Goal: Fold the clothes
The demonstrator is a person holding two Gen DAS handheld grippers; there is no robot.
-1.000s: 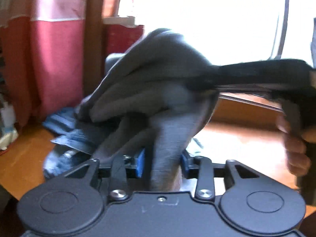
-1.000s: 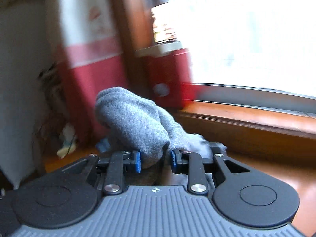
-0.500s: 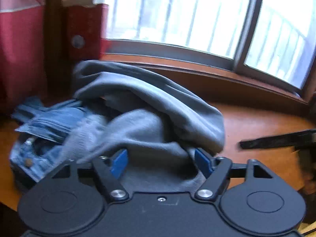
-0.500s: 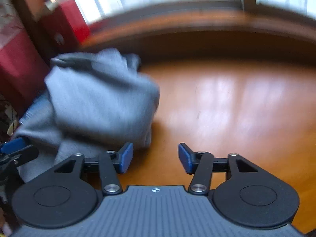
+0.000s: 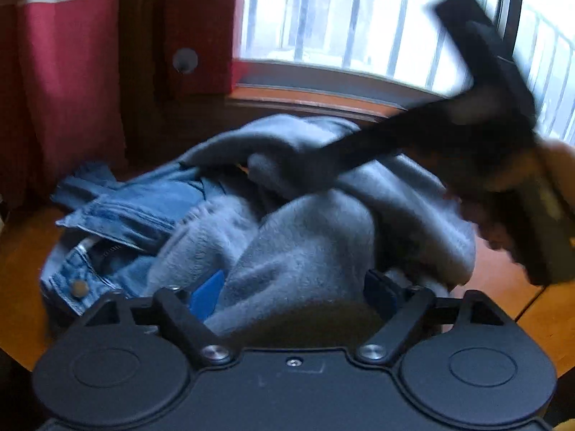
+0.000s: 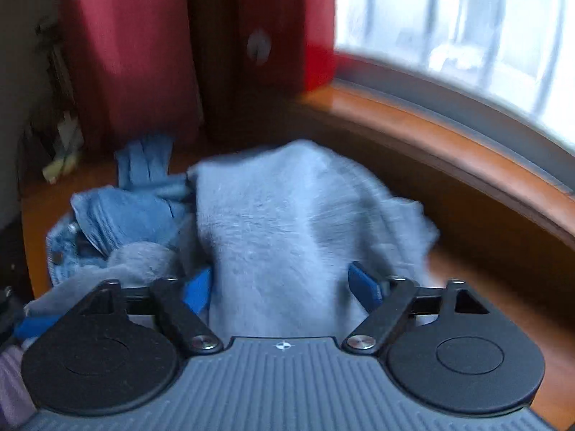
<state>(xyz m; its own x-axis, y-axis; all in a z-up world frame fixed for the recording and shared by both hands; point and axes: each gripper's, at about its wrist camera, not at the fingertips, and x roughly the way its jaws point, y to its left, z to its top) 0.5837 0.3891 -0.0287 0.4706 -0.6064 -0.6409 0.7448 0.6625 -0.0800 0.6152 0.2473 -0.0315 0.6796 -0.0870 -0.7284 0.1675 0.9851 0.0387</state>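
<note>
Both grippers closing on a crumpled grey garment, with denim tangled close by

The left gripper (image 5: 294,291) is seen about half open and closing, a thick fold of the grey fleece garment (image 5: 309,237) bulging between its blue pads (image 5: 206,292); whether the fold is yet pressed cannot be told. The right gripper (image 6: 276,287) is likewise half open and closing around another mound of the same garment (image 6: 287,222). Just left of both tools, the blue jeans (image 5: 125,212) are heaped against the fleece on the wooden table (image 6: 485,280). Several layers could be pinched at once, so that the garment is lifted as a lump instead of by an edge; denim could also be dragged along. Heavy blur suggests fast motion, making a misplaced grip likelier.
</note>
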